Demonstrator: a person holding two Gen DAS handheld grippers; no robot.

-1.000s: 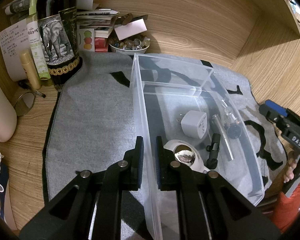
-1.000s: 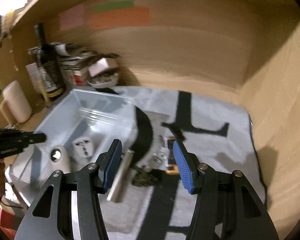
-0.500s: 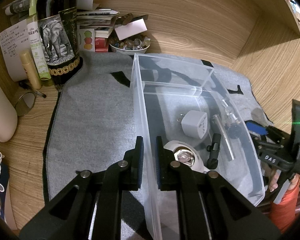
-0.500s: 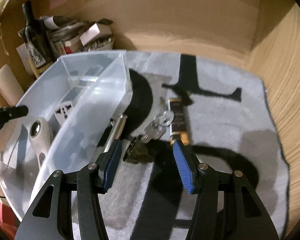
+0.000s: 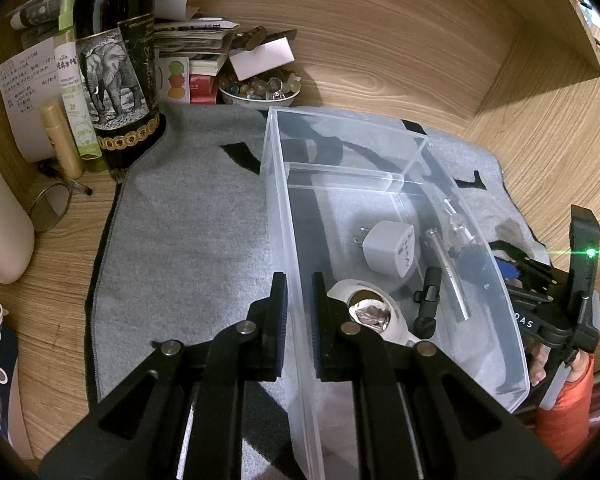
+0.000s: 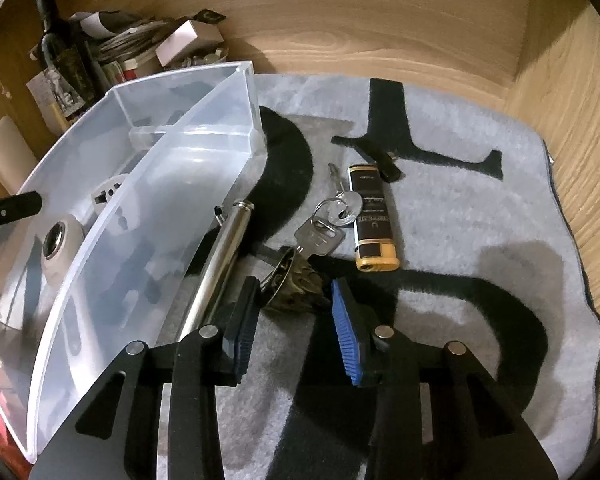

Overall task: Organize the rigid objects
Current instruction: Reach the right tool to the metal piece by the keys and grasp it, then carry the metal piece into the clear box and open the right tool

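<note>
left gripper (image 5: 299, 304) we keep clamped on the clear bin (image 5: 288, 216) wall | right gripper (image 6: 294, 312) closing around the dark clip (image 6: 296, 282) (pads not touching) | keys (image 6: 324, 232) just beyond

walls: wood panel (image 5: 380, 60) | desk: wood (image 5: 52, 264) | light: dim, perhaps lamplit

Your left gripper (image 5: 299, 296): angled down, jaws clamped tight on a thin wall | your right gripper (image 6: 294, 304): angled down, jaws closing around a dark piece, pads seemingly not yet pressing it | hand (image 5: 540, 364) at its grip, partly hidden.
</note>
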